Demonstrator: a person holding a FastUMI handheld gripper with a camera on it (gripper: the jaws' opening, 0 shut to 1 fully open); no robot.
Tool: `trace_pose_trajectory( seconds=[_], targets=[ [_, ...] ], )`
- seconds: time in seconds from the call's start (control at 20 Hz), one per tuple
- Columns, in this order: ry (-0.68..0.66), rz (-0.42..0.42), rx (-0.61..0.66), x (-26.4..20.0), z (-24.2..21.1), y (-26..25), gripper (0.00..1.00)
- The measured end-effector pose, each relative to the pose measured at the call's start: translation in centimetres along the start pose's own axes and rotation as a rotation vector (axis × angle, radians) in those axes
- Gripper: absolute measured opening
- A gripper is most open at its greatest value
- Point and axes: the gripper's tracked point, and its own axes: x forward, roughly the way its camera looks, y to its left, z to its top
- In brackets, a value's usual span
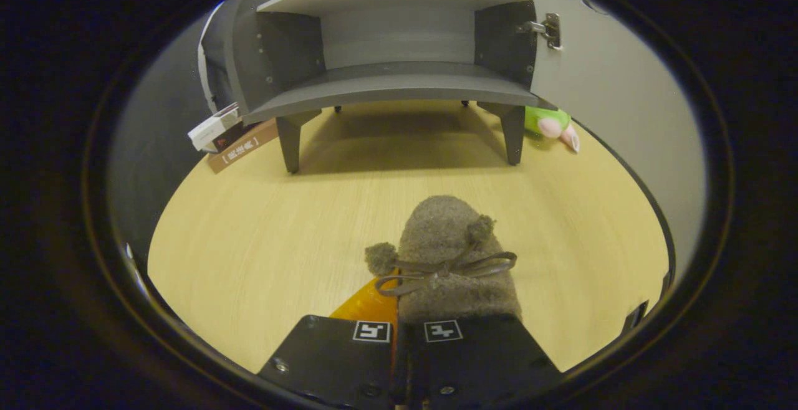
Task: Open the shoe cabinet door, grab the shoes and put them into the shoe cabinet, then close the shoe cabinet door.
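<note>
A pale wood-grain tabletop [262, 235] fills the booth floor, and at its far side a grey shoe cabinet [386, 80] stands on short legs. Its door [598, 80] is swung wide to the right on a metal hinge [547, 28], leaving the lower shelf bare and reachable, so the opening step looks done.

Near the camera, the gripper [399, 316] carries a shoe [452, 254] toe-forward, pointed at the open compartment, which suits sliding it straight in. The fingers sit drawn close together at the shoe's heel end; they appear to pinch it, though the contact itself is hidden.

The shoe is a brown, fuzzy felt slipper with a thin bow and two pompoms.

Left of the cabinet lie stacked books [234, 139]; to its right, a green plush toy [552, 126].
</note>
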Motion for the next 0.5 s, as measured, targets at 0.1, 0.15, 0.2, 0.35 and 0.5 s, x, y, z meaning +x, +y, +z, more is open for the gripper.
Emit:
trace_pose_trajectory(
  seconds=[0.1,0.15,0.2,0.35,0.5],
  targets=[
    [-0.011,0.011,-0.023,-1.5,0.9,0.5,0.06],
    [-0.02,0.011,-0.031,-2.3,1.4,1.0,0.06],
    [-0.034,0.013,-0.033,-3.5,2.2,1.2,0.06],
    [-0.091,0.015,-0.032,-7.3,5.1,2.0,0.05],
    [-0.163,0.028,-0.042,-11.3,9.3,2.7,0.05]
  ],
)
